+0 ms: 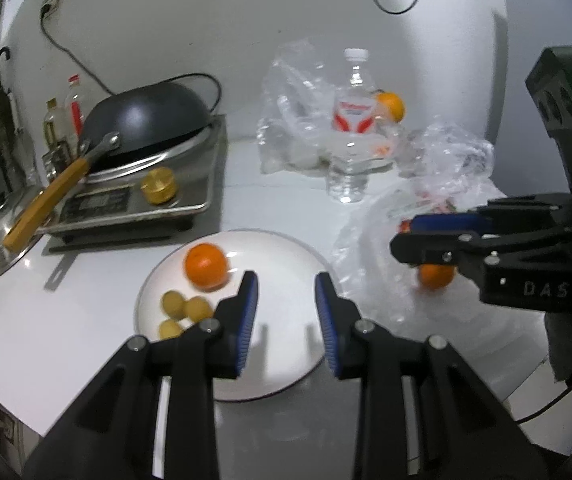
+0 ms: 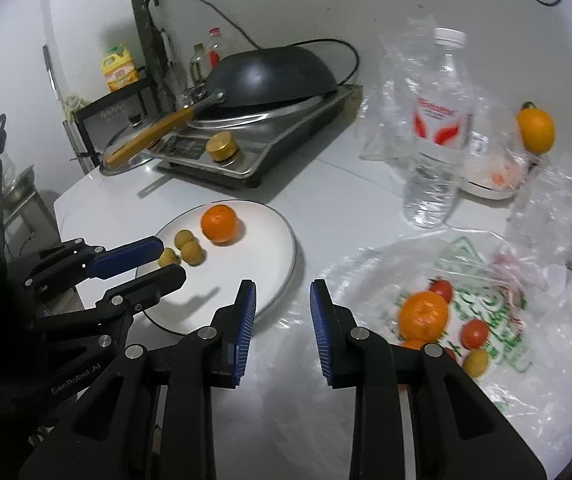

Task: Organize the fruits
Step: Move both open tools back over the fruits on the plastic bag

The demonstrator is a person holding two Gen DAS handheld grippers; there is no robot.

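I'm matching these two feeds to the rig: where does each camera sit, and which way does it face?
Left wrist: sits on the left tool, looking forward and down over the white plate holding an orange; its own two fingers show, and the right tool enters from the right.
Right wrist: sits on the right tool, looking forward and down between the plate's rim and the plastic bag of fruit; its own fingers show, the left tool enters from the left.
Shared: plate, orange, water bottle, wok.

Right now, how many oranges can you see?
3: one on the white plate, one on the printed plastic bag, one behind the water bottle. More may hide under the plastic.
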